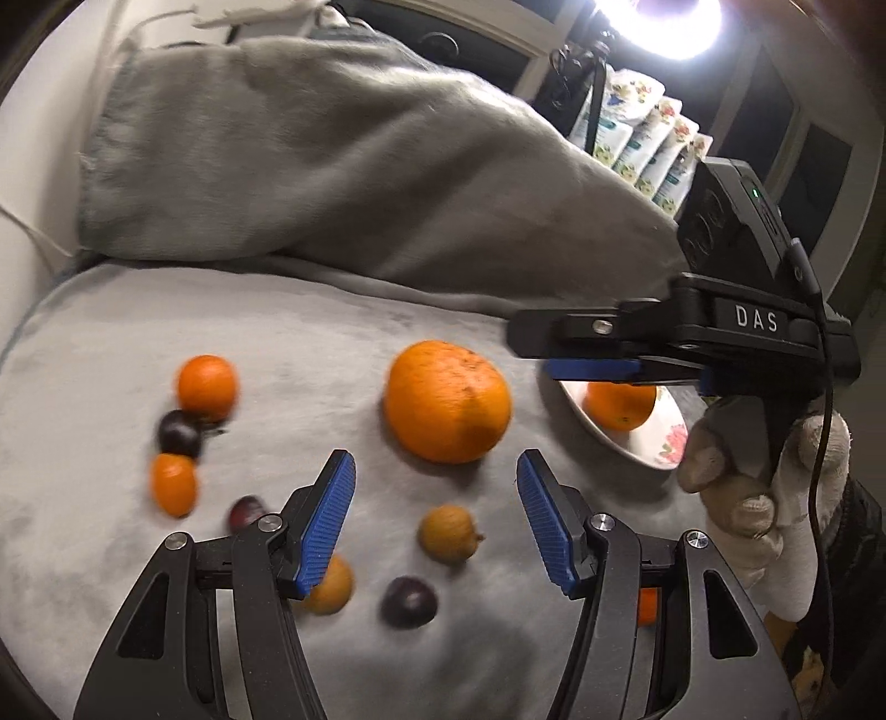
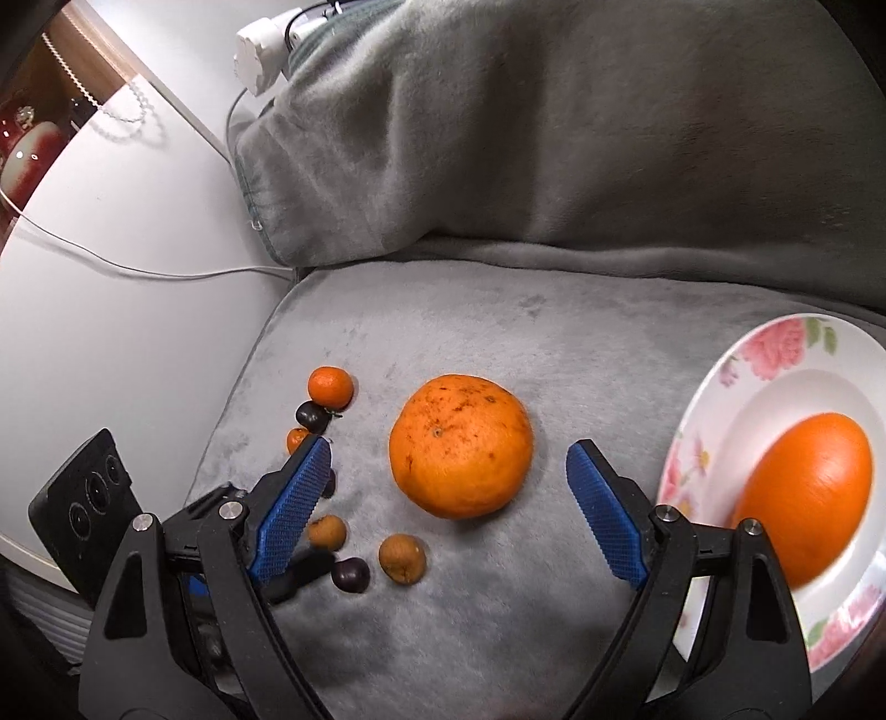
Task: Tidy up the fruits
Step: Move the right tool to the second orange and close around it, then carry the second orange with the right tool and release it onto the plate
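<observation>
Orange (image 2: 460, 446) sits on the grey blanket (image 2: 498, 343), straight ahead between the right gripper's (image 2: 449, 461) spread, empty jaws; the left gripper (image 1: 436, 462), jaws also spread and empty, hangs just short of it.

Bare blanket (image 2: 554, 343) around big orange (image 2: 460, 446) — small fruits (image 2: 354, 545) crowding left

Pink-flowered white plate (image 2: 775, 354), grey blanket (image 2: 498, 343)

surface: grey plush blanket (image 2: 498, 343) | left: white wall (image 2: 138, 332) — white cable (image 2: 166, 274) | light: bright lamp (image 1: 673, 25)
</observation>
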`<state>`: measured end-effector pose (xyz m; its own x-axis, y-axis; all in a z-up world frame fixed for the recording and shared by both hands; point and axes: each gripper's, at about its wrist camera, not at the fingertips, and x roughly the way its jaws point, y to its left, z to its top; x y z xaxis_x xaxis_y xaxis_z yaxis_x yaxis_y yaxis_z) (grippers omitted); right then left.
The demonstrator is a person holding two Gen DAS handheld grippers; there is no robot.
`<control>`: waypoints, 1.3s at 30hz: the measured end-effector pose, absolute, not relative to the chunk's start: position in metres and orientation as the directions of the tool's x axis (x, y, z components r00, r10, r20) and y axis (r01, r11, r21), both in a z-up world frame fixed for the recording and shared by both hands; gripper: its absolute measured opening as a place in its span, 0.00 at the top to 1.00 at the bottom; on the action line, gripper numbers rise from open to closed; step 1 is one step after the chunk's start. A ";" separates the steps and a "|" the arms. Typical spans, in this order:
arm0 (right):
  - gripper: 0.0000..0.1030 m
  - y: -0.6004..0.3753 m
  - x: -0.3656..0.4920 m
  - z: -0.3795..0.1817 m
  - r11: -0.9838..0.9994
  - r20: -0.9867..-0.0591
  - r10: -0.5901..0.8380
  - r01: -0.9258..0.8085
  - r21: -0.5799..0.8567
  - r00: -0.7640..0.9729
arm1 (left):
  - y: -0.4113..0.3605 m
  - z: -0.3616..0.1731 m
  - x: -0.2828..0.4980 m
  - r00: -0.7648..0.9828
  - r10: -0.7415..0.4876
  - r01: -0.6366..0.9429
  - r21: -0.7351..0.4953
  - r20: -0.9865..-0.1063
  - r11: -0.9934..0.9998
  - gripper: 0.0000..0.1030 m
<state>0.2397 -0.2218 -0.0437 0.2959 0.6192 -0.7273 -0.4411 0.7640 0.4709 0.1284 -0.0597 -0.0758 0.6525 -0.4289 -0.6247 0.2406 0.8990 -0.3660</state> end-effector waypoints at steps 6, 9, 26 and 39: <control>0.13 -0.214 0.252 -0.050 0.759 -0.741 0.621 -0.429 0.489 0.254 | -0.070 -0.082 0.146 0.611 -0.476 0.248 -0.418 -0.632 0.874 0.41; 0.18 -0.210 0.258 -0.055 0.758 -0.747 0.623 -0.416 0.502 0.232 | -0.070 -0.088 0.154 0.595 -0.492 0.233 -0.449 -0.636 0.863 0.41; 0.30 -0.198 0.271 -0.071 0.775 -0.783 0.593 -0.400 0.490 0.190 | -0.077 -0.094 0.168 0.578 -0.490 0.222 -0.452 -0.653 0.864 0.44; 0.31 -0.209 0.258 -0.057 0.765 -0.755 0.617 -0.392 0.511 0.221 | -0.085 -0.079 0.155 0.621 -0.469 0.243 -0.414 -0.629 0.877 0.44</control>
